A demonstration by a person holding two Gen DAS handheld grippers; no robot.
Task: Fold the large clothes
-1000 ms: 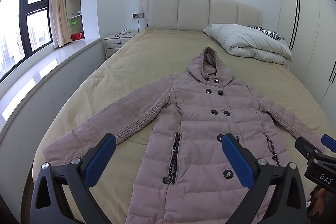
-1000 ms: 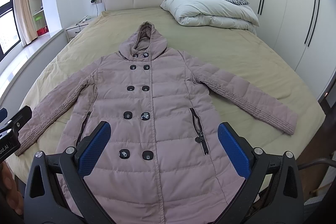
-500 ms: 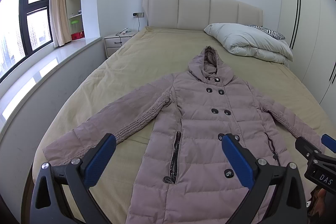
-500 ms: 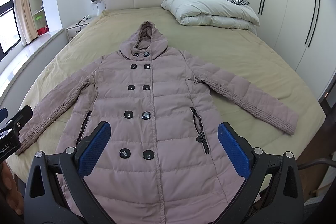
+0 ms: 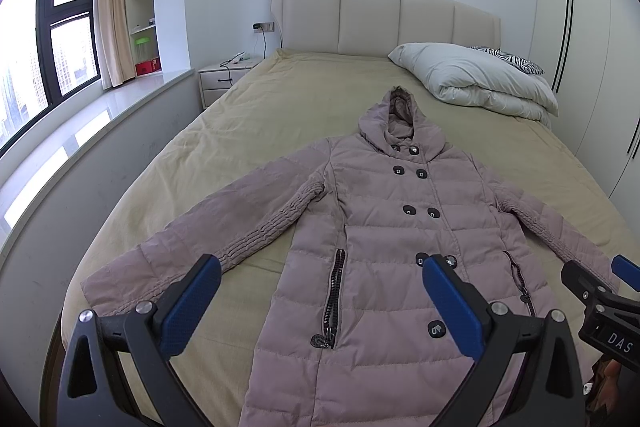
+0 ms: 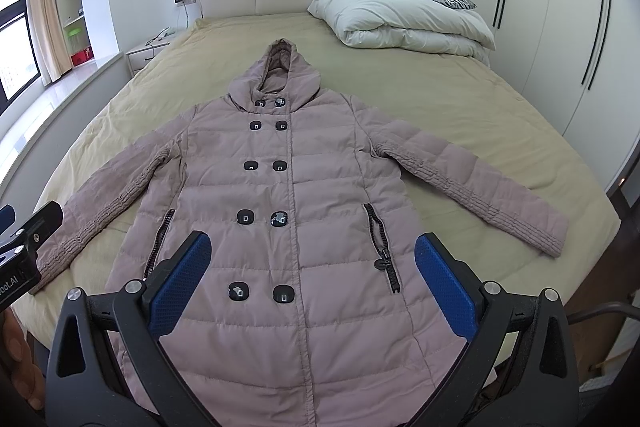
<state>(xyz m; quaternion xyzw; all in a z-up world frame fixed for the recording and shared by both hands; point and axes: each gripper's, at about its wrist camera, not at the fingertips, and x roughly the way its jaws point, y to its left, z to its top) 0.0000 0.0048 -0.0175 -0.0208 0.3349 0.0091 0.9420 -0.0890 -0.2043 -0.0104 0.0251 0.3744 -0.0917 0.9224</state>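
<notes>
Bed (image 6: 460, 99): tan cover, headboard at 12 o'clock, white duvet (image 6: 404, 19) bundled at about 1 o'clock, well apart from the garment.

Coat (image 6: 288, 211): long quilted mauve hooded coat, lying front-up and flat on the bed, buttoned. Long axis runs 12 to 6 o'clock; hood (image 6: 280, 71) points to 12 toward the headboard, hem comes to 6 toward you and passes out of view under the tools. Sleeves spread out and down: one toward 8 o'clock, cuff near the bed edge (image 5: 120, 291), the other toward 4 o'clock (image 6: 480, 195).

Step in hand, as I judge it: pre-fold, garment spread, no fold started, nothing gripped.

Left gripper (image 5: 320, 303): jaws wide apart, empty, hovering above the lower coat.
Right gripper (image 6: 312, 283): jaws wide apart, empty, likewise above the lower front.

Next move probably calls for you to take a sleeve near its cuff and carry it across the chest, then the other. The padding looks thick, so bite deep; a thin pinch may slip.
</notes>
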